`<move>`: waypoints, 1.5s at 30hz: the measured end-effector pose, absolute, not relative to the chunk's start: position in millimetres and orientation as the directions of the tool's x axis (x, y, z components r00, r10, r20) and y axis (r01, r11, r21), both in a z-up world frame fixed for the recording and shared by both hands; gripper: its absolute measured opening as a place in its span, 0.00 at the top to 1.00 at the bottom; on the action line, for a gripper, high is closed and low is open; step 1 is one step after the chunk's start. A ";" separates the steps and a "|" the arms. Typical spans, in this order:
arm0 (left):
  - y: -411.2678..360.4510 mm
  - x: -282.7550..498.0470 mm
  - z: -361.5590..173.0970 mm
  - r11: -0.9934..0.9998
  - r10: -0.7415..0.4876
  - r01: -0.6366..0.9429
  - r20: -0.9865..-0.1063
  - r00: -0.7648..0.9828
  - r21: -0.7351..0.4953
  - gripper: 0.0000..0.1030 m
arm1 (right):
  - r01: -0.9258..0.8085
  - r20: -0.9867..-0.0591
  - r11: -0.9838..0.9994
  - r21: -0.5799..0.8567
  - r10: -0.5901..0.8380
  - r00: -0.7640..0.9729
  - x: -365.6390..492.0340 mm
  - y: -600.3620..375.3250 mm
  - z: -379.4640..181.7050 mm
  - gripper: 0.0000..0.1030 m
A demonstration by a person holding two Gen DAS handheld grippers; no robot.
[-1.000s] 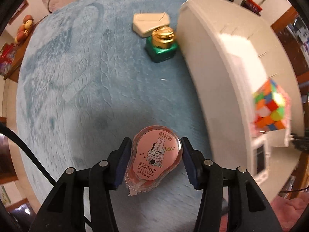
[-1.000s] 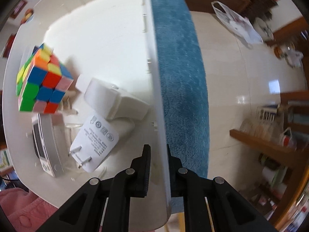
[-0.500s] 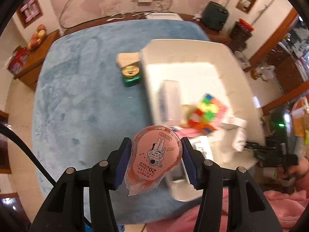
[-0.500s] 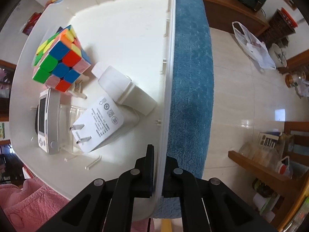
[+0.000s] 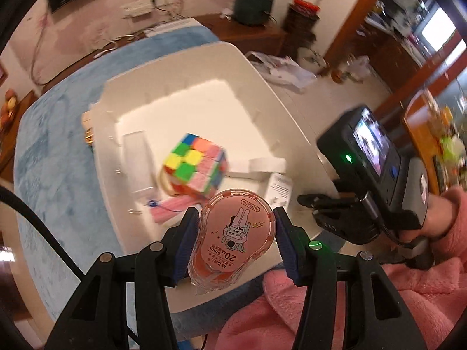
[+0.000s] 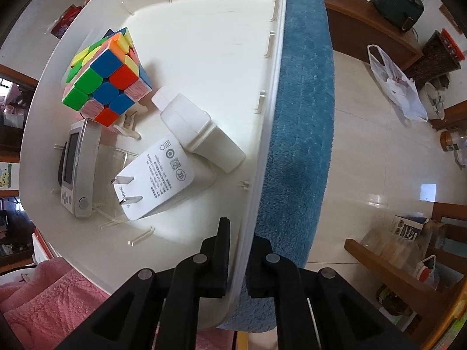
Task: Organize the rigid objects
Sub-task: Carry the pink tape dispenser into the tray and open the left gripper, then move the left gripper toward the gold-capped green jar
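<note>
My left gripper is shut on a pink correction tape dispenser with a cartoon label. It hangs above the near corner of the white plastic box. Inside the box lie a colourful puzzle cube, a white plug charger, a white flat bottle and a small grey device with a screen. My right gripper clamps the box's right wall. Its jaws are opening slightly, with the wall between them and the pads still against it. The left wrist view shows this right gripper at the box's edge.
The box stands on a table covered in blue fleece, near its right edge, with tiled floor beyond. A gold-capped item peeks out behind the box's far left side. A pink sleeve fills the near foreground.
My left gripper rose with the tape dispenser and moved from over the blue cloth to above the box's near corner. My right gripper kept its hold on the wall and rolled a little.
</note>
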State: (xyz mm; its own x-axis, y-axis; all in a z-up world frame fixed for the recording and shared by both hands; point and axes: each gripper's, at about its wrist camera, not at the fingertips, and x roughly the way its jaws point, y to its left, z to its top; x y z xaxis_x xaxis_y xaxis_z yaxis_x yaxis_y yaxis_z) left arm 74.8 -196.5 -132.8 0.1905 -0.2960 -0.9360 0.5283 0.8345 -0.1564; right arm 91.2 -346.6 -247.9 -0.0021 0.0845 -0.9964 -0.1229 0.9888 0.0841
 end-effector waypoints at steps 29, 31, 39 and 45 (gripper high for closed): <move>-114.7 147.5 -125.0 0.822 -0.247 0.568 -0.926 0.286 -0.044 0.30 | 0.060 -0.995 0.995 0.079 0.082 -0.060 100.3 -359.7 -254.4 0.96; -105.9 155.7 -126.7 0.806 -0.238 0.591 -0.927 0.290 -0.022 0.30 | 0.082 -0.994 0.993 0.086 0.091 -0.060 100.0 -362.2 -253.2 0.96; -74.3 189.7 -144.6 0.719 -0.226 0.695 -0.935 0.275 0.030 0.30 | 0.112 -0.994 0.992 0.062 0.071 -0.083 102.6 -361.0 -255.5 0.96; -58.1 223.3 -168.1 0.678 -0.229 0.735 -0.946 0.229 0.014 0.30 | 0.152 -0.992 0.988 0.031 0.049 -0.114 104.8 -358.6 -264.5 0.96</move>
